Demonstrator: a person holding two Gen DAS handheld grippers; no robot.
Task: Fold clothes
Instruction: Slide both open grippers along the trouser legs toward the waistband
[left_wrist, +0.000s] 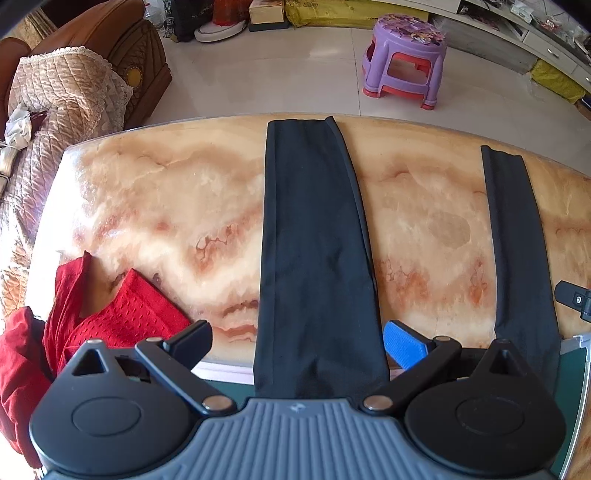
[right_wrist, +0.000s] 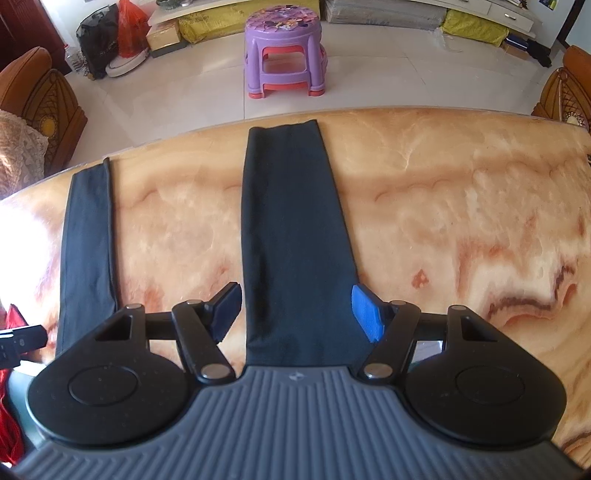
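Observation:
Black trousers lie with both legs stretched away from me on the marble table (left_wrist: 166, 206). In the left wrist view one leg (left_wrist: 314, 240) runs up the middle, and my left gripper (left_wrist: 295, 343) stands open above its near end, one finger on each side. The other leg (left_wrist: 517, 240) lies to the right. In the right wrist view that leg (right_wrist: 295, 240) passes between the open fingers of my right gripper (right_wrist: 297, 310); its pads stand beside the cloth edges. The first leg (right_wrist: 88, 251) shows at the left. Nothing is gripped.
A crumpled red garment (left_wrist: 110, 317) lies at the table's near left corner. Beyond the far edge a purple stool (left_wrist: 402, 55) stands on the tiled floor. A covered sofa (left_wrist: 55, 110) is at the left, a wooden chair (right_wrist: 569, 92) at the right.

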